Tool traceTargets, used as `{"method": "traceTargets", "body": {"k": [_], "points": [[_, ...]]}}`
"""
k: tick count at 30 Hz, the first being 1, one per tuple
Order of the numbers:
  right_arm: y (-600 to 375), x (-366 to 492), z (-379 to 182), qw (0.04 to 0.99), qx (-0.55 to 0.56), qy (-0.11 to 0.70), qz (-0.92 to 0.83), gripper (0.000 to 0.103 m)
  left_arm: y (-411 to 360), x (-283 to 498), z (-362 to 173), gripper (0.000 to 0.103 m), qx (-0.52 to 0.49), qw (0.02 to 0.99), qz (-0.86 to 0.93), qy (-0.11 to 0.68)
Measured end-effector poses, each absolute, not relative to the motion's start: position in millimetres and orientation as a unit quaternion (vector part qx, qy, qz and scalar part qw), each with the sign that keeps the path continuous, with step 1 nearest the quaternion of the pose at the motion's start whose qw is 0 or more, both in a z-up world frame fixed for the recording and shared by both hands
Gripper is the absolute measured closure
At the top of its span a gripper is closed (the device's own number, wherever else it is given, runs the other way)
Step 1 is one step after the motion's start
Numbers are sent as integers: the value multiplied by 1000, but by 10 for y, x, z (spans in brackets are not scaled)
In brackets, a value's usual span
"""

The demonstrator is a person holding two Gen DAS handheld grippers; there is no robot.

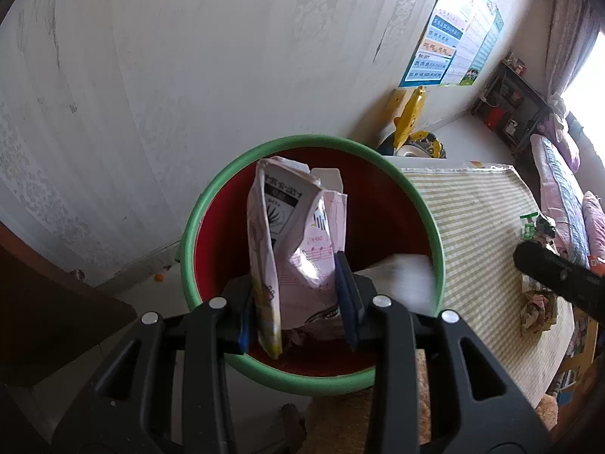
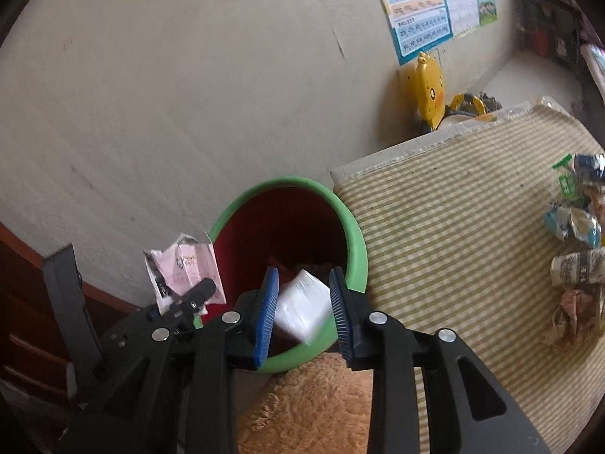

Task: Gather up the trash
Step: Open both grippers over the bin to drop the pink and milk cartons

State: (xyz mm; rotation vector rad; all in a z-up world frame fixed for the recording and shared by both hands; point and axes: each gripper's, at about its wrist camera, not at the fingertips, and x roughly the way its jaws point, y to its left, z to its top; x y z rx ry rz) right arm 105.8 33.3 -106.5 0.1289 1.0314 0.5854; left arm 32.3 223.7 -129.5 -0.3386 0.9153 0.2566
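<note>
The left gripper (image 1: 298, 302) pinches a crumpled pink packet (image 1: 291, 242) between its blue pads, holding it upright over the open mouth of the bin (image 1: 189, 234), whose green rim circles a red inside. The right gripper (image 2: 302, 310) hangs over the same bin (image 2: 355, 242) with its fingers spread; a blurred white paper (image 2: 302, 306) sits between them, seemingly loose and touching neither pad. More wrappers (image 2: 574, 234) lie on the striped mat (image 2: 453, 227) well to its right.
</note>
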Motion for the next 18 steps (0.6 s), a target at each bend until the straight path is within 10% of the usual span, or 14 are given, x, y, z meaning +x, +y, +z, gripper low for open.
{"method": "traceTargets", "body": {"k": [5, 9, 18], "points": [[255, 1034, -1171, 819, 71, 501, 269, 74, 2270, 328, -1351, 69, -166, 872, 121, 445], [188, 995, -1169, 822, 70, 501, 261, 72, 2288, 341, -1341, 31, -172, 876, 125, 433], [-17, 917, -1118, 827, 86, 496, 250, 64, 2174, 344, -1258, 29, -168, 879, 117, 431]]}}
